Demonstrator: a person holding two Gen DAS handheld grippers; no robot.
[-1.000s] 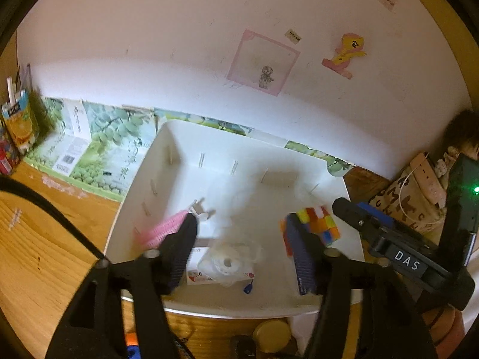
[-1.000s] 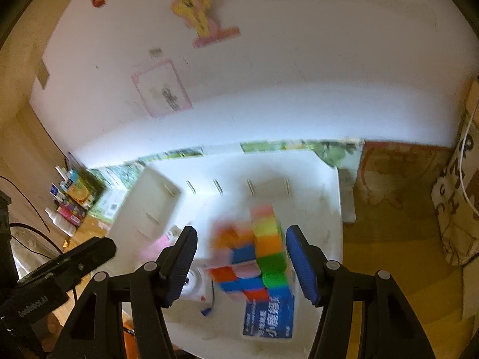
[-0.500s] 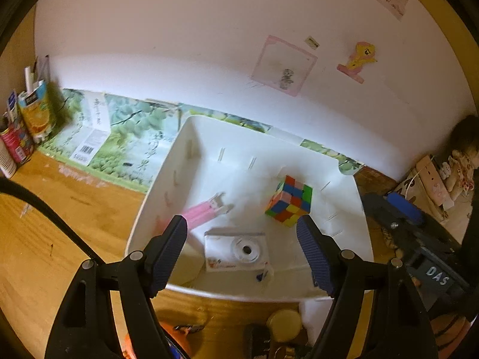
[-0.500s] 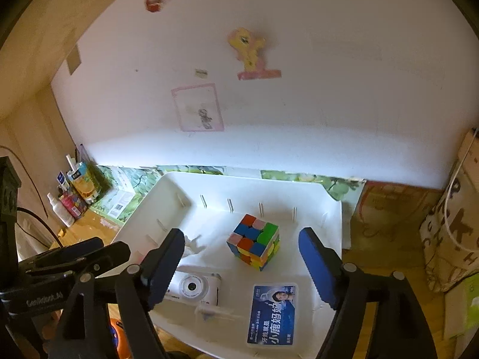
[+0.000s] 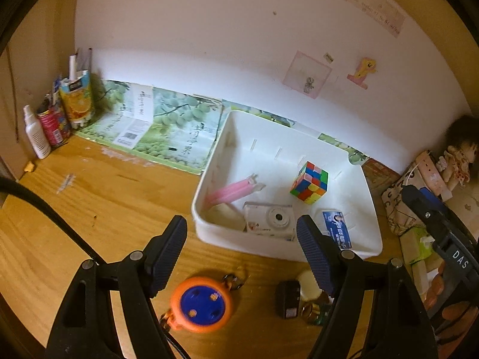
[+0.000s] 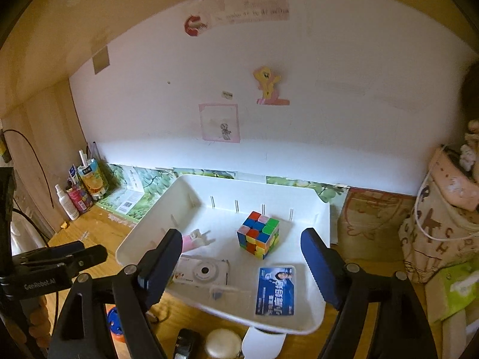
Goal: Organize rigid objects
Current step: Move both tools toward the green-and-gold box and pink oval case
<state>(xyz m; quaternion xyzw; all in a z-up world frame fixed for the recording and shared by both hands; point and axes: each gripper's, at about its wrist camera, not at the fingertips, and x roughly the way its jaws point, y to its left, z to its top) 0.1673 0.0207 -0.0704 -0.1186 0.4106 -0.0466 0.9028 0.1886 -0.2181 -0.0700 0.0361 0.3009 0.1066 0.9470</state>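
Observation:
A white bin (image 5: 269, 155) (image 6: 248, 185) stands on the wooden desk by the wall. In it are a colourful puzzle cube (image 5: 309, 186) (image 6: 259, 234), a white compact camera (image 5: 271, 220) (image 6: 203, 270), a blue card (image 5: 336, 230) (image 6: 277, 287) and a pink item (image 5: 233, 190). My left gripper (image 5: 241, 221) is open and holds nothing, drawn back over the bin's near edge. My right gripper (image 6: 242, 234) hovers before the bin, its jaws opening with nothing between them. On the desk below the left gripper lies an orange and blue disc (image 5: 201, 303).
In front of the bin lie a small black box (image 5: 288, 299) and a cream round lid (image 5: 308, 281). A juice carton (image 5: 76, 101), a can and a spray bottle (image 5: 36, 133) stand back left. A patterned bag (image 6: 434, 224) and a doll (image 5: 455, 155) crowd the right.
The right gripper let go of the cube, which now rests in the bin, and its jaws spread wide. Both grippers pulled back from the bin, bringing the desk's front items into view.

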